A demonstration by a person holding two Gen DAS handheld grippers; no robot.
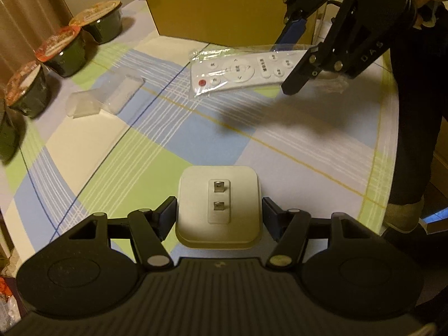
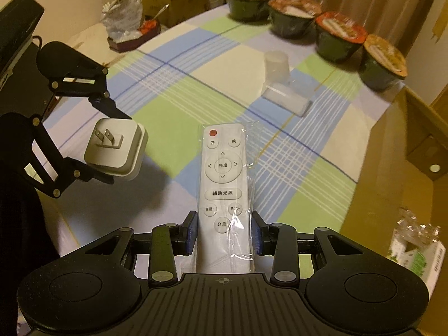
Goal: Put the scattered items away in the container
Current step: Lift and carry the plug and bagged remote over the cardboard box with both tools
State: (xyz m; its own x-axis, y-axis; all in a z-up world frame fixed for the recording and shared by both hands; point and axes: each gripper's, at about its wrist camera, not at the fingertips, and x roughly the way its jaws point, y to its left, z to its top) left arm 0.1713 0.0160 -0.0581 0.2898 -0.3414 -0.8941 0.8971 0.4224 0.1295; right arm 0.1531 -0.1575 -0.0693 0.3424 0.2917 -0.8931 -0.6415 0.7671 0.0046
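Note:
My left gripper (image 1: 218, 212) is shut on a white plug adapter (image 1: 219, 210) with two metal prongs facing the camera; the right wrist view shows that adapter (image 2: 114, 148) held above the checked tablecloth. My right gripper (image 2: 222, 232) is shut on the lower end of a white remote (image 2: 222, 179) in a clear plastic sleeve. In the left wrist view the remote (image 1: 238, 72) hangs above the table, just in front of the cardboard box (image 1: 224, 14), with the right gripper (image 1: 296, 56) at its right end. A clear plastic case (image 1: 106, 98) lies on the cloth.
Several sealed dark food bowls (image 1: 64, 53) line the table's edge, also seen as bowls (image 2: 338, 39) at the back right. A bag and small tray (image 2: 126, 30) sit beyond the table. A person's dark trouser leg (image 1: 414, 112) stands at the right. A green-printed carton (image 2: 414, 254) lies inside the box.

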